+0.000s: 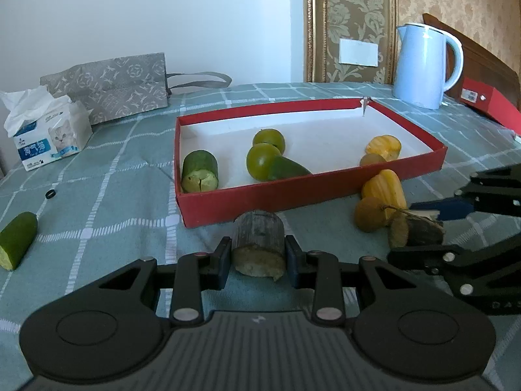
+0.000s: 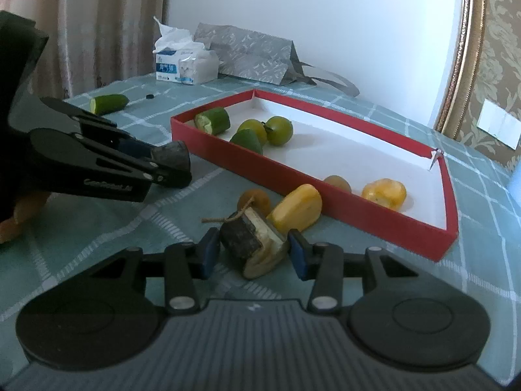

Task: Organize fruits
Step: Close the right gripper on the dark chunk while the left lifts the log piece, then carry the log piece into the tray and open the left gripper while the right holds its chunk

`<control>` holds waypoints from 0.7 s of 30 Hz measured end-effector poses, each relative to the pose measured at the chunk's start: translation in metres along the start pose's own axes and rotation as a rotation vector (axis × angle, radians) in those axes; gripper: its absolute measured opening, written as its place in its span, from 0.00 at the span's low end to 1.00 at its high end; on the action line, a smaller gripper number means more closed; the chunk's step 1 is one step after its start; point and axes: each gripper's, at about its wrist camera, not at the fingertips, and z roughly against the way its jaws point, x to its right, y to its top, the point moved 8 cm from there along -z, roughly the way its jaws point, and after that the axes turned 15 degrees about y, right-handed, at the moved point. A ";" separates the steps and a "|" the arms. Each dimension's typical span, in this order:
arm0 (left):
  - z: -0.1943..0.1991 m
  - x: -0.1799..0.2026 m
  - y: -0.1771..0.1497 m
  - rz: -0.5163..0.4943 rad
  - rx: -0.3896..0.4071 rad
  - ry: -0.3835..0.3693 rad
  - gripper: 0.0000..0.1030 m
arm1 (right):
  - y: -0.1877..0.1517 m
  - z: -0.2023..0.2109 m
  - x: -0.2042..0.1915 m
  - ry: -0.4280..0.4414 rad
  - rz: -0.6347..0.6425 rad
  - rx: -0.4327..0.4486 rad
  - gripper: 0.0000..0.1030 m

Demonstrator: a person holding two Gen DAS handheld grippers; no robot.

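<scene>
My left gripper [image 1: 259, 255] is shut on a dark, stubby cylinder of fruit [image 1: 259, 247], just in front of the red box [image 1: 293, 192]. In the right wrist view the same gripper [image 2: 176, 163] shows at the left. My right gripper [image 2: 254, 255] is shut on a dark chunk with a string stem [image 2: 247, 244], low over the cloth. Beside it lie a yellow piece [image 2: 298, 207] and a brown round fruit [image 2: 254, 200]. The box holds a cucumber piece [image 1: 199, 176], two green round fruits [image 1: 260, 163], a green wedge and a yellow piece [image 1: 384, 145].
A cut cucumber half [image 1: 18, 241] and a small black ring [image 1: 51, 194] lie on the checked cloth at the left. A tissue pack [image 1: 49, 137] and grey bag [image 1: 107, 88] stand behind. A pale blue kettle [image 1: 423, 65] and another red box [image 1: 488, 104] stand at the far right.
</scene>
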 end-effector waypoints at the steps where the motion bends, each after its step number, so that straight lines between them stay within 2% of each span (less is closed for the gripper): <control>1: 0.000 0.000 0.000 0.000 0.000 0.003 0.32 | 0.001 0.002 0.000 0.003 -0.009 0.010 0.42; 9: 0.000 -0.001 0.001 -0.001 0.004 0.012 0.32 | 0.008 0.022 0.006 0.064 -0.087 0.108 0.42; 14: 0.000 -0.001 0.001 -0.001 0.005 0.013 0.32 | 0.014 0.031 0.011 0.048 -0.106 0.154 0.42; 21: 0.005 -0.002 0.001 0.005 0.018 0.028 0.32 | 0.017 0.042 0.031 -0.019 -0.162 0.206 0.42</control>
